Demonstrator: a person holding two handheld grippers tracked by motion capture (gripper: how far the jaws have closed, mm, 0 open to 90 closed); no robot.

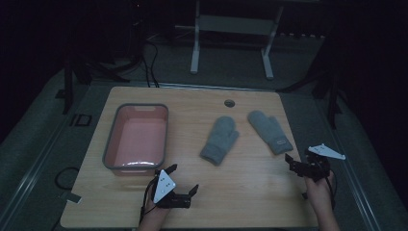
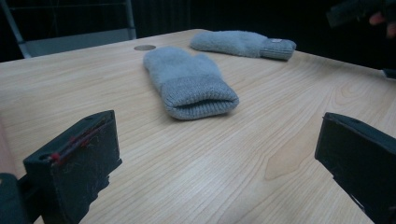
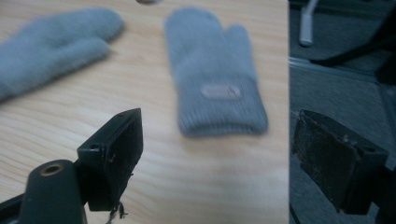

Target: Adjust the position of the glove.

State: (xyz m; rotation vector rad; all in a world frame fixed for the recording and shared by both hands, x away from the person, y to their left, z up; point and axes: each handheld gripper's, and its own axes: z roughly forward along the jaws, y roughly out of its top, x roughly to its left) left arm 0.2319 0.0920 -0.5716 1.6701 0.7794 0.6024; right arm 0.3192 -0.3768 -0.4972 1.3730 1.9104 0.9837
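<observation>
You have two grey knitted mittens and a pink tub in front of you. The left mitten (image 1: 220,139) lies flat just right of centre in the high view, fingertip end toward the upper part of the frame, cuff pointing down and slightly left; in the left gripper view its ribbed cuff gapes open toward you. The right mitten (image 1: 270,131) lies apart from it, further right, angled so its cuff points lower right, with a small label on the cuff. The grey-rimmed tub (image 1: 137,138) sits at centre left, empty.
</observation>
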